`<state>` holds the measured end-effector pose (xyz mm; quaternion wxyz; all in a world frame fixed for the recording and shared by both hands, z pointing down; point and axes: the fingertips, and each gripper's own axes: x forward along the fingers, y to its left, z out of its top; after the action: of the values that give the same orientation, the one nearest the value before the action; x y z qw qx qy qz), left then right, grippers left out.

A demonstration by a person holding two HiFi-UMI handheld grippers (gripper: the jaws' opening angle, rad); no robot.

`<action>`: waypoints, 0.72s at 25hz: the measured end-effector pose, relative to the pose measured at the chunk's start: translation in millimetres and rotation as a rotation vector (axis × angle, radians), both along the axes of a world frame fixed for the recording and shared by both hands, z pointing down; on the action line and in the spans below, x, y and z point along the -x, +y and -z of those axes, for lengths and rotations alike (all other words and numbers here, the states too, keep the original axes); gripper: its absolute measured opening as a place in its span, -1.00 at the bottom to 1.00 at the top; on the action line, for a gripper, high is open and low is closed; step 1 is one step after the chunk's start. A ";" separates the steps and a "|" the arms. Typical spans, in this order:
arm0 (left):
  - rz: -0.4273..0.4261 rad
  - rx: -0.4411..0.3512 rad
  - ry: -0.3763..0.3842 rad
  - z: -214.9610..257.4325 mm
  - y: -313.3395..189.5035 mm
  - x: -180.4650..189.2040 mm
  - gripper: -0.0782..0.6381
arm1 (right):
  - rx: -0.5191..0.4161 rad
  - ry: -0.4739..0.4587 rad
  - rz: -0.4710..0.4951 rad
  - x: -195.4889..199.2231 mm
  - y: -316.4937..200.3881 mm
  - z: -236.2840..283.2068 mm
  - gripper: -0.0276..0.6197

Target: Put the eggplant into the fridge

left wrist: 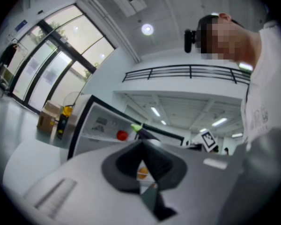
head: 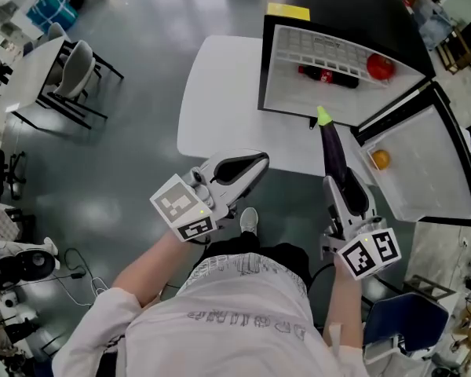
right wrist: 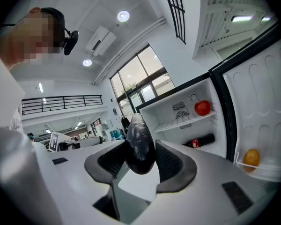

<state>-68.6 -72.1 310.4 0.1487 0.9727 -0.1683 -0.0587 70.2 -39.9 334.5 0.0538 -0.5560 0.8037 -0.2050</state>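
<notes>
A long dark purple eggplant [head: 334,151] with a green stem lies lengthwise between the jaws of my right gripper [head: 343,181], stem end toward the open fridge [head: 314,93]. In the right gripper view the eggplant [right wrist: 139,144] is clamped between both dark pads, with the fridge interior [right wrist: 178,107] ahead to the right. My left gripper [head: 261,162] hangs shut and empty over the near edge of the white table [head: 220,100]. Seen from the left gripper [left wrist: 141,144], its pads meet at the tips and the fridge [left wrist: 91,121] stands beyond.
On the fridge shelf are a red fruit [head: 380,67] and a lying cola bottle [head: 330,75]. An orange [head: 381,159] sits in the open door [head: 424,163], which swings out to the right. A desk with chairs [head: 74,69] stands far left.
</notes>
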 end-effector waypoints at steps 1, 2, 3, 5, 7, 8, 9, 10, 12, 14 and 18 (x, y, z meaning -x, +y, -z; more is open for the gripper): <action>-0.001 -0.001 0.000 0.0 -3.1 1.0 -0.76 | 0.000 0.000 -0.003 0.5 -2.9 0.0 -0.33; 0.000 -0.001 0.000 -0.2 -6.5 2.0 -0.76 | 0.000 0.000 -0.006 0.9 -6.0 -0.2 -0.33; 0.001 -0.001 0.000 -0.6 -10.2 2.7 -0.76 | 0.000 -0.001 -0.009 1.1 -9.2 -0.7 -0.33; 0.002 -0.001 0.002 -1.5 -17.6 3.1 -0.76 | 0.001 -0.001 -0.013 0.7 -15.9 -2.1 -0.33; 0.003 -0.003 0.001 -2.1 -23.9 2.8 -0.76 | 0.002 0.000 -0.015 -0.3 -22.1 -3.4 -0.33; 0.003 -0.003 0.001 -2.4 -26.7 2.5 -0.76 | 0.003 0.002 -0.017 -1.3 -25.0 -4.0 -0.33; 0.003 -0.003 0.000 -2.7 -29.4 1.8 -0.76 | 0.003 0.004 -0.019 -2.8 -28.1 -4.7 -0.33; 0.004 -0.003 0.000 -3.1 -32.2 1.0 -0.76 | 0.004 0.007 -0.022 -4.8 -31.5 -5.5 -0.33; 0.003 -0.001 0.000 -4.4 -38.8 -1.6 -0.76 | 0.000 0.015 -0.032 -9.5 -39.6 -7.1 -0.33; 0.005 0.004 -0.002 -6.6 -45.8 -4.9 -0.76 | -0.004 0.033 -0.044 -15.3 -49.0 -8.9 -0.33; 0.019 0.011 -0.006 -8.4 -58.7 -12.7 -0.76 | -0.005 0.069 -0.059 -30.7 -70.0 -12.2 -0.33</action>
<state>-55.9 -130.9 318.8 0.1529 0.9704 -0.1782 -0.0562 100.9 -109.9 346.8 0.0335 -0.5861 0.7889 -0.1820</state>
